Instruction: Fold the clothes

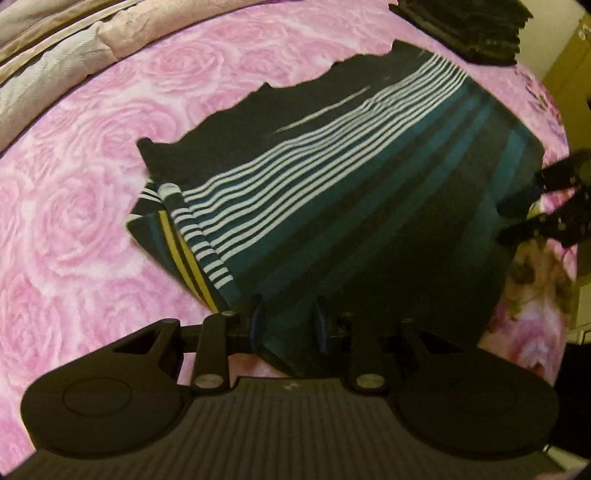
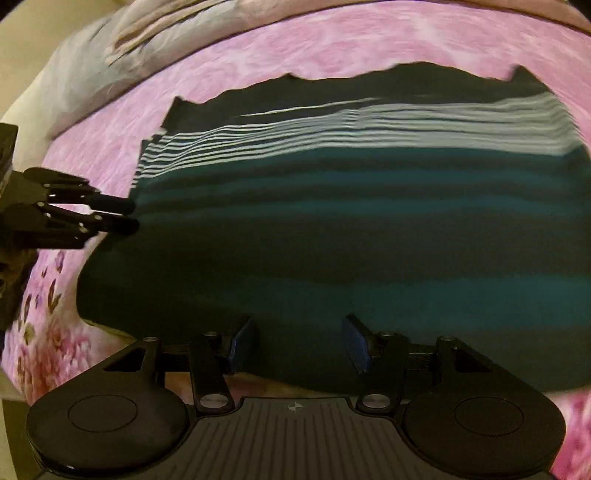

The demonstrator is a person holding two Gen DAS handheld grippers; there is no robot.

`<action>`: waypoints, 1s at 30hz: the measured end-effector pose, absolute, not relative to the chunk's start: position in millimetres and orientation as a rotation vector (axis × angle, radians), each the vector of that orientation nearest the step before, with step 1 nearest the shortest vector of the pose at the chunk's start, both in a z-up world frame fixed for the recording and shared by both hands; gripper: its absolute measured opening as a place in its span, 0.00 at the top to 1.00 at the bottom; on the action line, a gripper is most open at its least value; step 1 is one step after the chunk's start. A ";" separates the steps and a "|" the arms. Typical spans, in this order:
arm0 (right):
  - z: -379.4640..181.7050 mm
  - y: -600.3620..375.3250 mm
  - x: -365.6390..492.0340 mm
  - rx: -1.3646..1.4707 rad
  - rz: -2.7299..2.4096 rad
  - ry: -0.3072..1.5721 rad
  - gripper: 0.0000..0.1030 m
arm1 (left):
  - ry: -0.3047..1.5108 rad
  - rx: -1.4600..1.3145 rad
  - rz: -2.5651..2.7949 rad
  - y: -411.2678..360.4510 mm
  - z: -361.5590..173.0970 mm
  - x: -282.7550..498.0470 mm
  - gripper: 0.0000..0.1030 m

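Observation:
A dark striped garment (image 1: 351, 192), black and teal with white stripes and a yellow band at one folded corner, lies spread on the pink rose bedspread (image 1: 74, 221). My left gripper (image 1: 288, 325) is open, its blue-padded fingers astride the garment's near edge. My right gripper (image 2: 299, 339) is open wide over the garment's (image 2: 332, 221) near edge. Each gripper also shows in the other's view: the right one at the garment's right edge (image 1: 517, 218), the left one at its left edge (image 2: 129, 214).
A stack of dark folded clothes (image 1: 469, 26) sits at the far right corner of the bed. Beige and grey bedding (image 1: 44, 66) is bunched along the far side and also shows in the right wrist view (image 2: 92, 74). The bed's edge runs along the right (image 1: 554, 258).

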State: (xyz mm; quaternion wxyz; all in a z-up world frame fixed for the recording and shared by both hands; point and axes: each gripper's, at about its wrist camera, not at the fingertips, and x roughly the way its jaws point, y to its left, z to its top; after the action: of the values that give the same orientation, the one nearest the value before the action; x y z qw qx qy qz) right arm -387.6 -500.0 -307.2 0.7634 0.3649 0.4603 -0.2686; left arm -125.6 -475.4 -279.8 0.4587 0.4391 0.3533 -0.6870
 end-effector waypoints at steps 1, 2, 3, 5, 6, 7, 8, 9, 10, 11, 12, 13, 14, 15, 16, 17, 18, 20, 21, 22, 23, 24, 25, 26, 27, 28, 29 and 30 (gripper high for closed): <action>-304.9 -498.0 -393.6 0.796 -0.618 0.997 0.44 | 0.865 1.074 -1.698 -474.0 -277.1 -123.8 0.77; -302.1 -496.6 -399.7 0.799 -0.654 0.992 0.44 | 0.857 1.072 -1.712 -470.4 -272.2 -123.9 0.77; -298.8 -497.5 -406.6 0.807 -0.703 0.978 0.44 | 0.848 1.070 -1.726 -466.9 -267.2 -124.1 0.77; -294.9 -504.3 -422.9 0.823 -0.808 0.943 0.44 | 0.845 1.084 -1.745 -460.1 -264.7 -127.9 0.77; -295.2 -510.8 -432.6 0.827 -0.861 0.926 0.44 | 0.850 1.098 -1.751 -456.8 -266.2 -131.1 0.77; -295.4 -517.2 -442.3 0.831 -0.913 0.908 0.44 | 0.855 1.112 -1.757 -453.5 -267.8 -134.4 0.77; -299.8 -526.7 -455.7 0.875 -0.955 0.882 0.44 | 0.859 1.126 -1.763 -450.2 -269.4 -137.6 0.76; -305.2 -537.0 -470.2 0.930 -0.993 0.854 0.44 | 0.862 1.139 -1.767 -447.0 -271.0 -140.7 0.76; -310.7 -547.3 -484.7 0.984 -1.031 0.825 0.45 | 0.851 1.147 -1.762 -444.4 -272.6 -143.0 0.76; -316.2 -557.6 -499.1 1.039 -1.069 0.794 0.45 | 0.844 1.153 -1.756 -442.2 -274.0 -145.0 0.76; -316.9 -563.2 -505.9 1.057 -1.074 0.775 0.45 | 0.855 1.152 -1.743 -442.6 -273.4 -144.7 0.76; -316.2 -567.5 -510.5 1.065 -1.070 0.759 0.45 | 0.866 1.151 -1.729 -443.0 -272.8 -144.4 0.75; -314.3 -568.2 -509.2 1.047 -1.062 0.774 0.45 | 0.875 1.151 -1.716 -443.3 -272.1 -144.2 0.75; -312.1 -567.8 -506.3 1.023 -1.054 0.798 0.45 | 0.869 1.163 -1.708 -443.0 -270.6 -144.2 0.74; -309.8 -567.5 -503.5 0.999 -1.046 0.821 0.44 | 0.851 1.190 -1.703 -441.2 -269.1 -144.9 0.74; -307.2 -563.7 -496.5 0.965 -1.039 0.855 0.44 | 0.822 1.224 -1.701 -439.4 -267.0 -146.1 0.74; -304.6 -559.0 -488.5 0.928 -1.033 0.891 0.44 | 0.791 1.249 -1.704 -437.2 -263.9 -146.3 0.72; -296.9 -547.3 -471.1 0.841 -0.995 0.951 0.43 | 0.693 1.311 -1.718 -431.5 -256.6 -146.0 0.69; -291.3 -535.0 -455.9 0.772 -0.937 0.962 0.39 | 0.637 1.345 -1.725 -428.7 -254.0 -145.4 0.64; -285.7 -521.5 -439.1 0.697 -0.874 0.969 0.19 | 0.553 1.392 -1.737 -424.3 -252.8 -144.4 0.57; -280.1 -508.0 -422.4 0.623 -0.811 0.974 0.07 | 0.468 1.437 -1.748 -420.0 -252.0 -143.1 0.54; -274.5 -494.4 -405.6 0.549 -0.748 0.978 0.07 | 0.383 1.480 -1.764 -416.3 -253.9 -140.1 0.50; -271.2 -477.8 -384.9 0.463 -0.665 0.983 0.07 | 0.298 1.520 -1.779 -412.7 -256.1 -137.1 0.47; -268.7 -460.3 -363.1 0.375 -0.577 0.985 0.07 | 0.228 1.553 -1.795 -410.8 -260.2 -133.5 0.46; -271.4 -442.2 -343.9 0.289 -0.518 0.991 0.07 | 0.158 1.585 -1.810 -409.1 -264.4 -129.8 0.41; -275.8 -423.9 -325.3 0.204 -0.466 0.996 0.07 | 0.091 1.610 -1.831 -409.1 -269.6 -125.4 0.38; -280.1 -405.6 -306.8 0.119 -0.414 1.000 0.07 | 0.025 1.633 -1.851 -409.2 -274.7 -121.1 0.38; -284.4 -387.3 -288.2 0.034 -0.362 1.003 0.07 | -0.035 1.646 -1.872 -409.6 -278.8 -117.9 0.37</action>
State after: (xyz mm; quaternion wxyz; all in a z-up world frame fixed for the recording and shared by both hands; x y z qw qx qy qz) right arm -288.2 -387.3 -284.4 0.8611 0.0164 0.4780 -0.1724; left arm -117.9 -409.6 -278.8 0.3186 0.6258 -0.0133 -0.7118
